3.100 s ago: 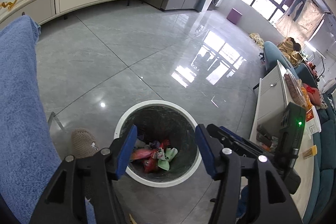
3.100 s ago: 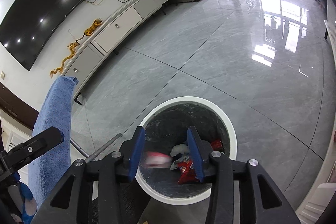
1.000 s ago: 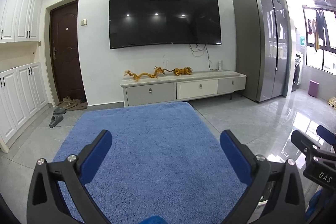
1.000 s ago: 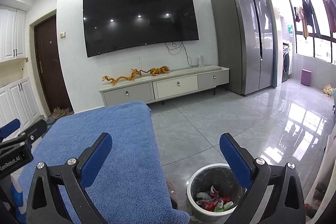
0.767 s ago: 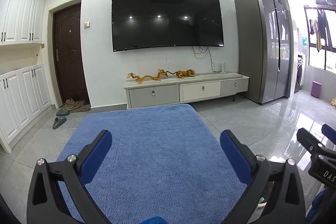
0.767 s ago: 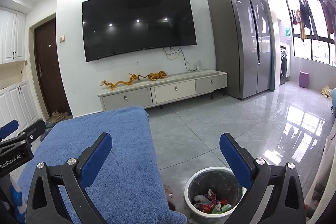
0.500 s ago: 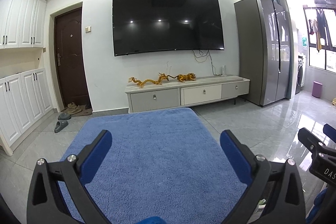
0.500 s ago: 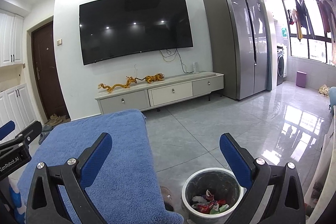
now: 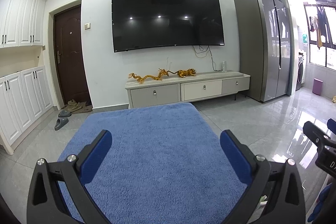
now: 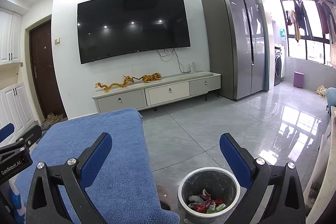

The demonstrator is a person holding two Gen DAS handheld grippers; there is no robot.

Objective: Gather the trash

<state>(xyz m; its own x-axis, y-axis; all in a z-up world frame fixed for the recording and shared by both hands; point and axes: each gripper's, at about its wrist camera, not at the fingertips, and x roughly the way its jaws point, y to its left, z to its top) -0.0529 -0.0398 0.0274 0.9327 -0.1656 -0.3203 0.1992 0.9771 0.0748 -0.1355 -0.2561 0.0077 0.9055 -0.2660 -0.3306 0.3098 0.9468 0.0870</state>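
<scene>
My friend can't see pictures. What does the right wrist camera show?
An open right gripper holds nothing above a blue towel-covered surface. On the grey floor beside it stands a round trash bin with wrappers inside. A big dark TV hangs on the far wall.

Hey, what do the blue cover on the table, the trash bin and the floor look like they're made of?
Blue cover: looks like terry or plush fabric, matte, with a nubby looped pile. Trash bin: probably plastic, with a smooth pale rim; its grey-black inside is crinkly and shiny, likely a plastic liner bag. Floor: glossy grey tile, perhaps polished porcelain, with visible grout lines and mirror-like window reflections.
</scene>
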